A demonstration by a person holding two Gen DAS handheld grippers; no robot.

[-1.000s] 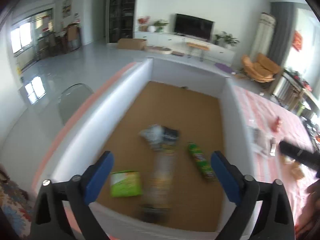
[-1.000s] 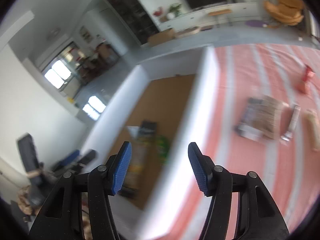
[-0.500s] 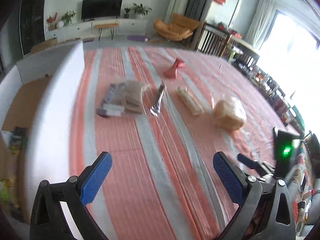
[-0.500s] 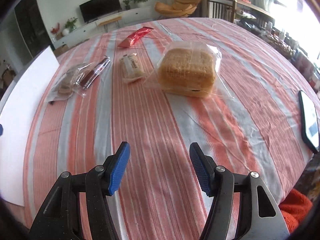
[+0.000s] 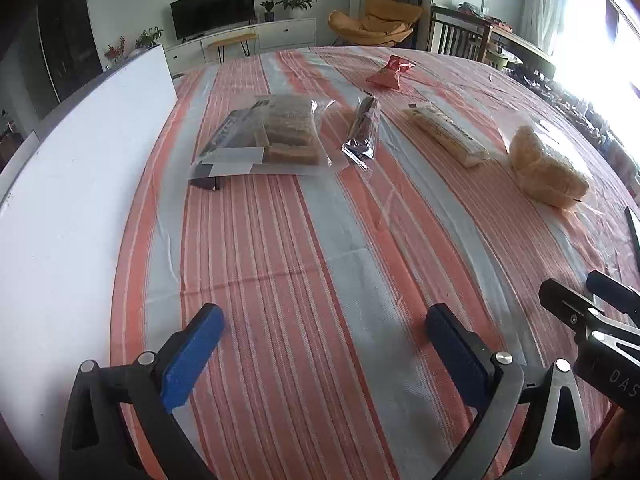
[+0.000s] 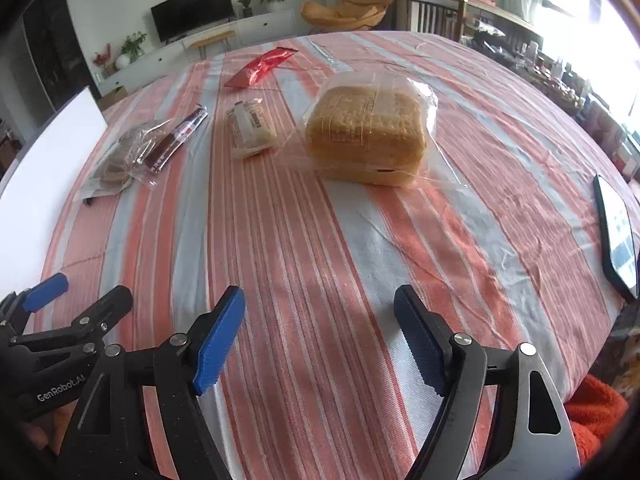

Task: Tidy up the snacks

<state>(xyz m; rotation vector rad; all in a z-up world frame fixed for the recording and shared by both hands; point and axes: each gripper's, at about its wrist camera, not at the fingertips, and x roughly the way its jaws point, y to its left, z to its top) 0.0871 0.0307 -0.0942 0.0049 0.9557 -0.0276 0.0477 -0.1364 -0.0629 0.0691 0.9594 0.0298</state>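
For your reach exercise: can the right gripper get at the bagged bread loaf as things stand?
Probably yes: the right gripper, its jaws opening and empty, faces the bread loaf across bare tablecloth.

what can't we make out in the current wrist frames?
- Box interior: both views, hidden by its white wall.
- Phone: right view shows it; left view's edge cuts it to a sliver.
- Print on the bar and the bread bag: too small in both views.
- Brown-slice bag: glare hides it in the right view.

Both wrist views ride low, tilted down across the striped table, side by side, sharing the snacks and the far TV.
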